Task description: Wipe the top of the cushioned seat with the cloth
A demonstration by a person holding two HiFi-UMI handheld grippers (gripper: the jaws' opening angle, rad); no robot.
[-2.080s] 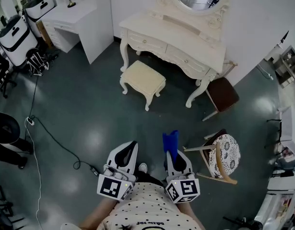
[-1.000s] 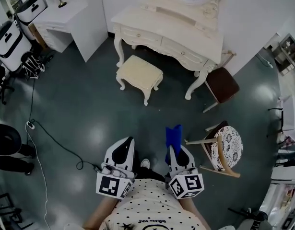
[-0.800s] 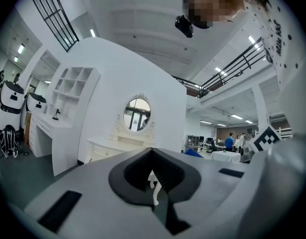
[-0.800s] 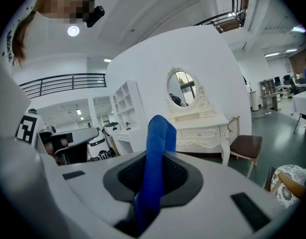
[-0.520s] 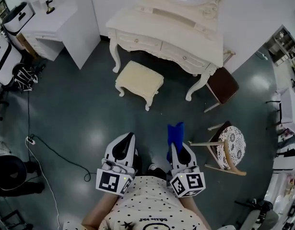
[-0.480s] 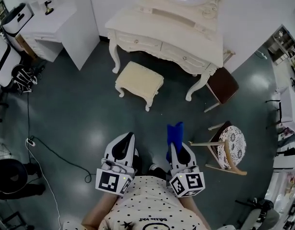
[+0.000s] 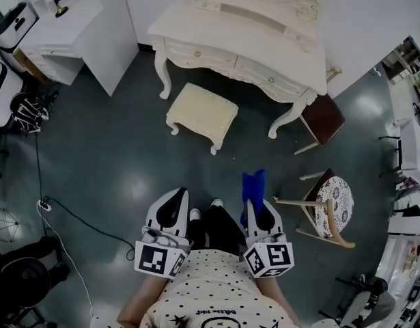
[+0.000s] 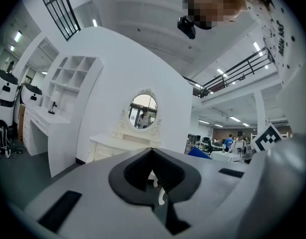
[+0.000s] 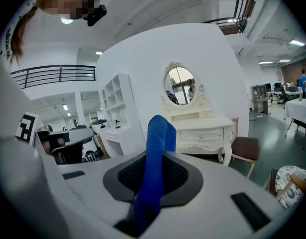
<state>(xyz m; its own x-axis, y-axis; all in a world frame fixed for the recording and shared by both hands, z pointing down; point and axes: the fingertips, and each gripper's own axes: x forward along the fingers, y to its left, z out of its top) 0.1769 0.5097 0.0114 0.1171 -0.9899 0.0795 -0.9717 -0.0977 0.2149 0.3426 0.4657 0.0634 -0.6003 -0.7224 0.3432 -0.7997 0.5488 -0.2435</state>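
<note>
Right gripper (image 7: 258,209) clamped on a blue cloth (image 7: 253,184), left gripper (image 7: 176,198) closed and empty, cushioned stool (image 7: 201,109) well apart, before the dressing table (image 7: 244,29).

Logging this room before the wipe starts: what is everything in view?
cushioned seat: one, cream, floor before the dressing table
dressing table: one, cream, far wall, mirror above
chair: one, brown seat, table's right end
patterned chair: one, pale dotted seat, floor at right
desk: one, white, upper left
cable: one, black, floor at left
cloth: one, blue, in the right gripper
left gripper: one, white, shut, empty
right gripper: one, white, shut on the cloth
</note>
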